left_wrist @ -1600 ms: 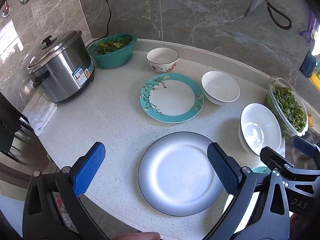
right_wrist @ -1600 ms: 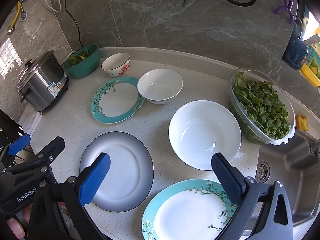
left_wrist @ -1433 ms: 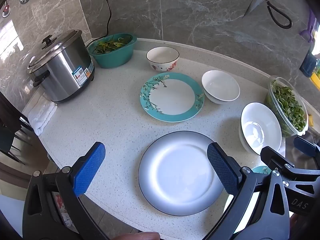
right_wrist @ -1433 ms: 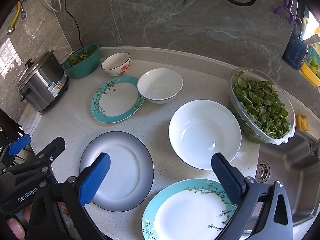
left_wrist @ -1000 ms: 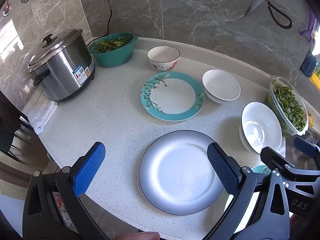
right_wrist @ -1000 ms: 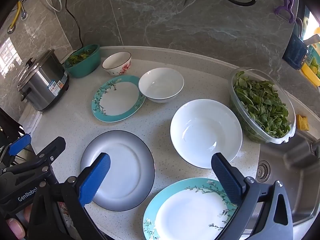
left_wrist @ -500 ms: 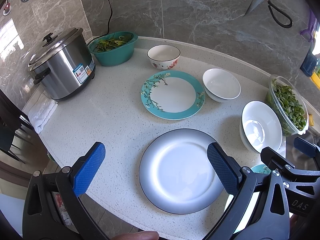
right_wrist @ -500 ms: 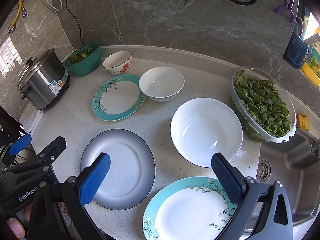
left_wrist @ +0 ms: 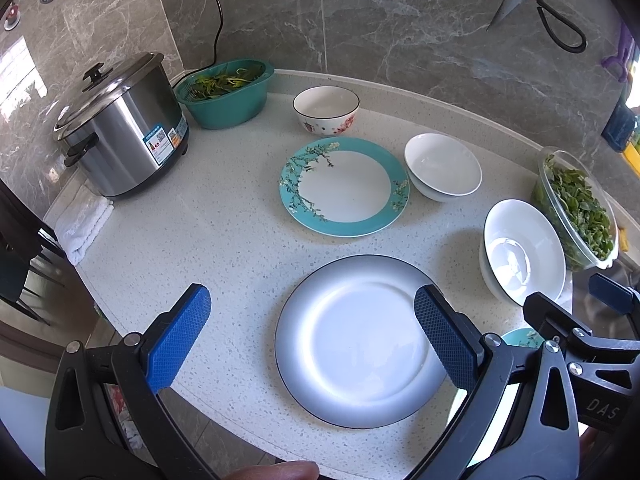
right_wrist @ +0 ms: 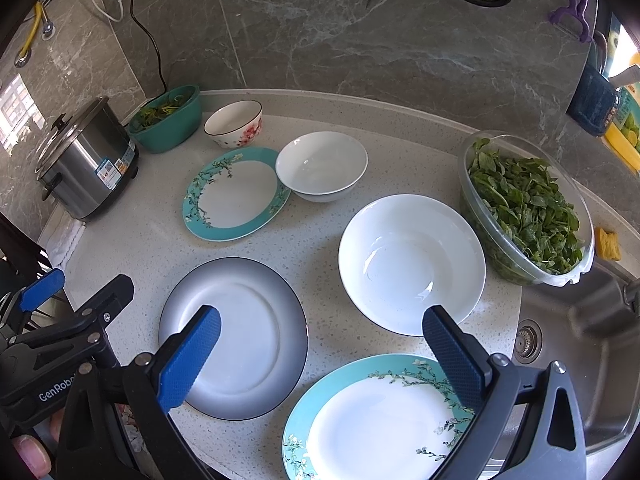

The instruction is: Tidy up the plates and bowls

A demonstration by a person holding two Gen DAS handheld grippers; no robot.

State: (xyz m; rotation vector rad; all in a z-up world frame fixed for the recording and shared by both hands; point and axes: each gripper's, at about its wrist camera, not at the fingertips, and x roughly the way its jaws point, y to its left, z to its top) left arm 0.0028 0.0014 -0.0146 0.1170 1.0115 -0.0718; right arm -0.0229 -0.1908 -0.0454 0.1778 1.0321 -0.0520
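Grey-rimmed round ceramic plate (left_wrist: 360,356) is lying nearest the counter's edge, under the left gripper (left_wrist: 316,332), whose jaws are gaping wide and empty; the right gripper (right_wrist: 320,356) is hovering likewise over the teal blossom-rimmed plate (right_wrist: 380,420) (probably lining up for stacking).

A home kitchen: rice cooker (left_wrist: 120,140), sink (right_wrist: 576,360), stone countertop (left_wrist: 208,216).

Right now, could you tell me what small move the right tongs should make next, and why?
Probably lower the open right tongs onto the near teal plate's rim: it lies just beneath them, nothing is held, and its match lies farther back for stacking.
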